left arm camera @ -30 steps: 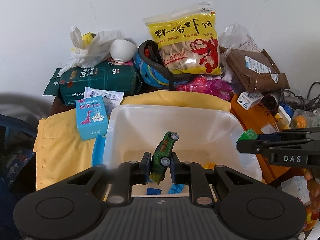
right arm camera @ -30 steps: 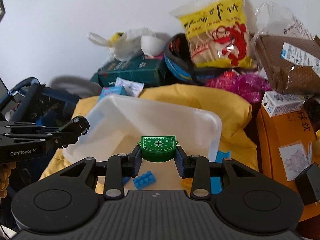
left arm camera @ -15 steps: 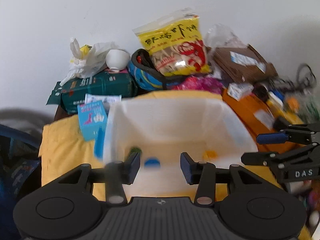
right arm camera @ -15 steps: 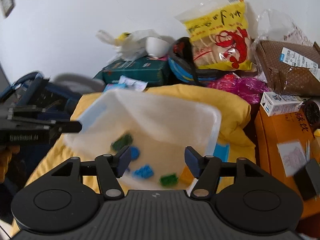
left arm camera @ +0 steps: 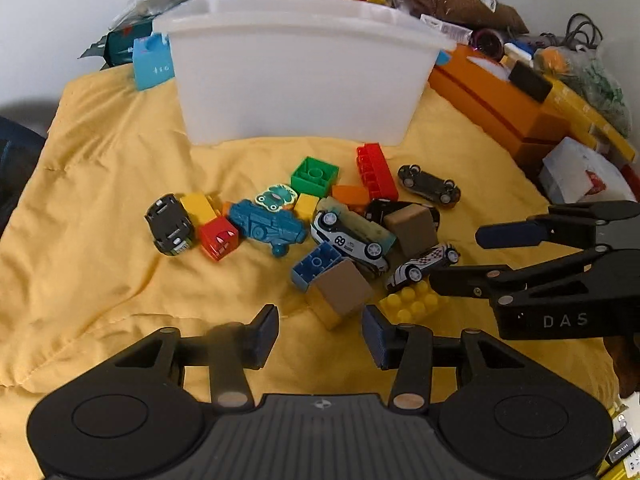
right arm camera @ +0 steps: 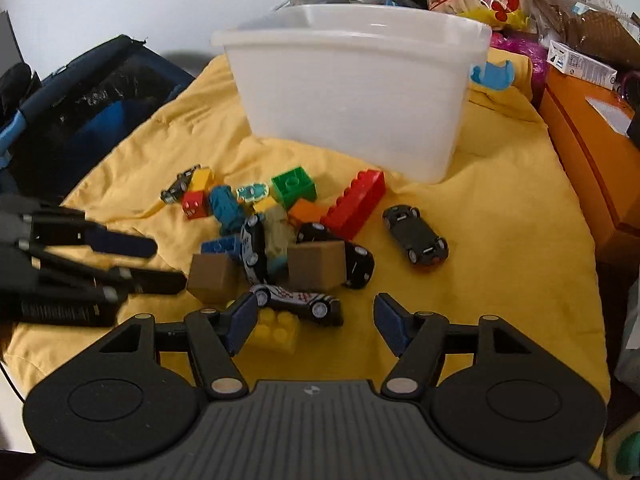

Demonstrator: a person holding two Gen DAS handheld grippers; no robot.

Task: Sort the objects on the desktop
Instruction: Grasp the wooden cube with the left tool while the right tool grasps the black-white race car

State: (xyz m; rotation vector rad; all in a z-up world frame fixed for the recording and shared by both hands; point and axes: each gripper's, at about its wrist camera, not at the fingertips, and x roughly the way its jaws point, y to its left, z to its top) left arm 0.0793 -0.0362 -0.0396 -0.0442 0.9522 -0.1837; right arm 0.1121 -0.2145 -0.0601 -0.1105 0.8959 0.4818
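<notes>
While both tools are being held low over the yellow cloth (left arm camera: pixel 100 184), the left hand-held gripper (left arm camera: pixel 320 330) is being carried with its jaws spread and nothing pinched between them; a brown-and-yellow block (left arm camera: pixel 340 294) is lying just ahead of its fingertips. The right hand-held gripper (right arm camera: pixel 316 320) is likewise being held spread and empty, with a checkered toy car (right arm camera: pixel 298 300) and a yellow studded brick (right arm camera: pixel 276 328) lying between and just in front of its fingers. Whether the left pad is touching that brick cannot be told.

A white plastic bin (left arm camera: pixel 300 72) is standing on the cloth behind the pile. Its inside is hidden from both views.

The objects to be sorted are being seen heaped on the cloth in front of the bin: a green brick (left arm camera: pixel 314 176), a long red brick (left arm camera: pixel 376 172), a blue toy vehicle (left arm camera: pixel 266 224), a white racing car numbered 69 (left arm camera: pixel 348 240), a blue brick (left arm camera: pixel 316 264) and a small red cube (left arm camera: pixel 218 236). An upturned black car (left arm camera: pixel 428 184) is lying apart at the right edge of the heap, and another black car (left arm camera: pixel 170 224) is lying at its left edge, touching a yellow brick (left arm camera: pixel 198 208).

An orange box (left arm camera: pixel 492 108) is standing beside the cloth on the right. Snack bags and packets are piled behind the bin against the wall.
</notes>
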